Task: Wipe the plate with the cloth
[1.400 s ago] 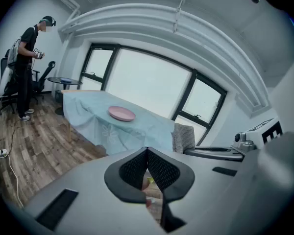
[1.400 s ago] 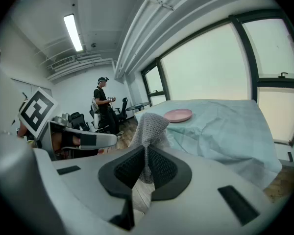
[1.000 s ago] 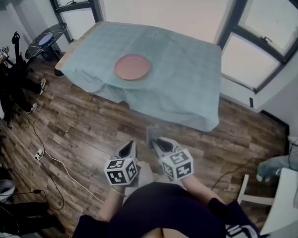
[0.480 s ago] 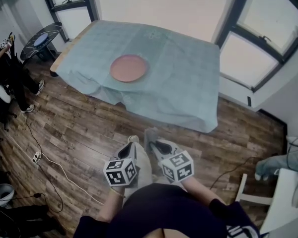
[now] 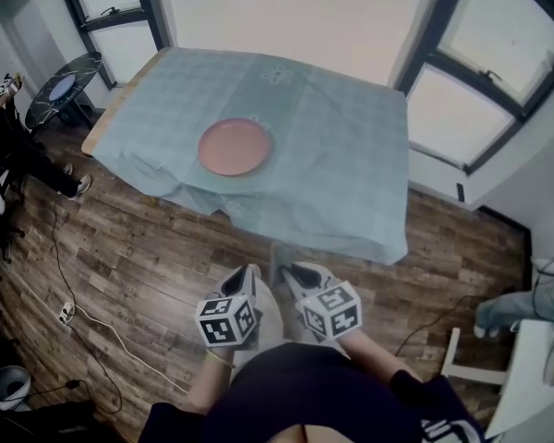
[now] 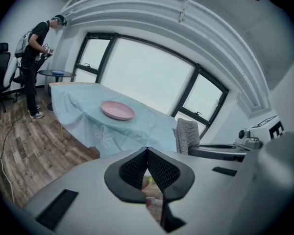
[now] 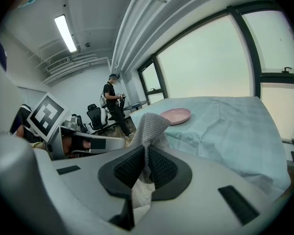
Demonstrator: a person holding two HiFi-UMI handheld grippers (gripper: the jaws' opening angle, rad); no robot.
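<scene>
Pink plate (image 5: 234,146) lies mid-desk (image 5: 351,155), well apart from both tools; right hand-held gripper (image 7: 146,155) is clamped on the grey knit cloth (image 7: 149,124), left hand-held gripper (image 6: 147,153) closed on nothing, so likely the approach step, next carrying cloth onto plate.

Desk (image 5: 104,121) under a pale blue tablecloth (image 5: 337,206) that hangs over its near edge, standing on a dark wood-plank floor (image 5: 148,247), with 2 black-framed windows (image 5: 480,90) at the far side. A round dark side table (image 5: 63,89) stands off the desk's left corner, with a person in dark clothing (image 6: 36,58) beside it and a black office chair (image 6: 1,77) near. A pale cable (image 5: 111,335) trails across the floor at left; 1 strip light (image 7: 65,32) is lit on the ceiling.
</scene>
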